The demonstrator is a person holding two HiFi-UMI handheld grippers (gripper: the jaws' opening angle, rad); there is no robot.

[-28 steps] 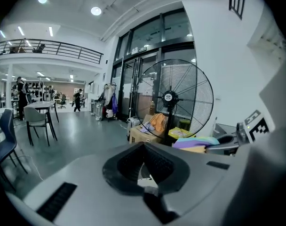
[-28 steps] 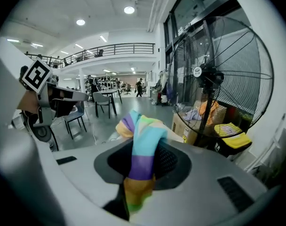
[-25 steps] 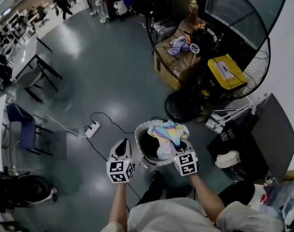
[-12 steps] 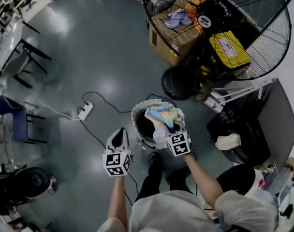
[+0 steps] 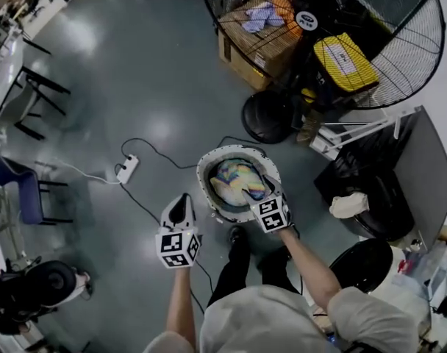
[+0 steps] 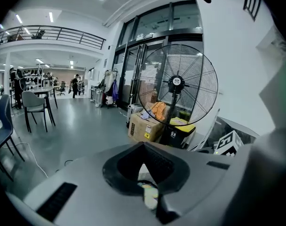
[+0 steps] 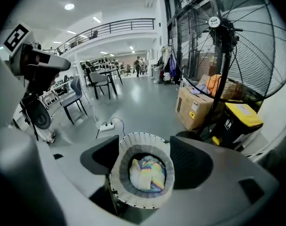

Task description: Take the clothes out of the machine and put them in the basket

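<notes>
Basket (image 5: 201,182) of white weave stands on the grey floor (image 5: 135,87) just beyond the person's feet, w/ a rainbow-coloured cloth (image 5: 234,179) bunched inside, covering the bottom. Right tool (image 5: 259,191) hangs over the basket's near-right rim & points down into it. Its jaws have just been opening & now stand wide apart w/ nothing gripped. In the right gripper view the basket mouth & the cloth show btw the two dark pads; the cloth lies low in the basket & neither pad presses on it.

Left tool (image 5: 181,201) is held left of the basket, a little apart from it, over bare floor. Its jaws are closed together, tips meeting, w/ nothing held.

Power strip (image 5: 126,169) lies on the floor left of the basket. Right of the basket is a dark round container (image 5: 378,212) w/ a pale cloth (image 5: 350,204) draped on its near-left edge; what the container is can't be told. Far right stands a big floor fan (image 5: 306,19), its round base on the floor beyond the basket. Behind the fan's cage are a cardboard box (image 5: 242,50) & a yellow-lidded bin (image 5: 342,61). At far left, a blue chair (image 5: 14,190).
</notes>
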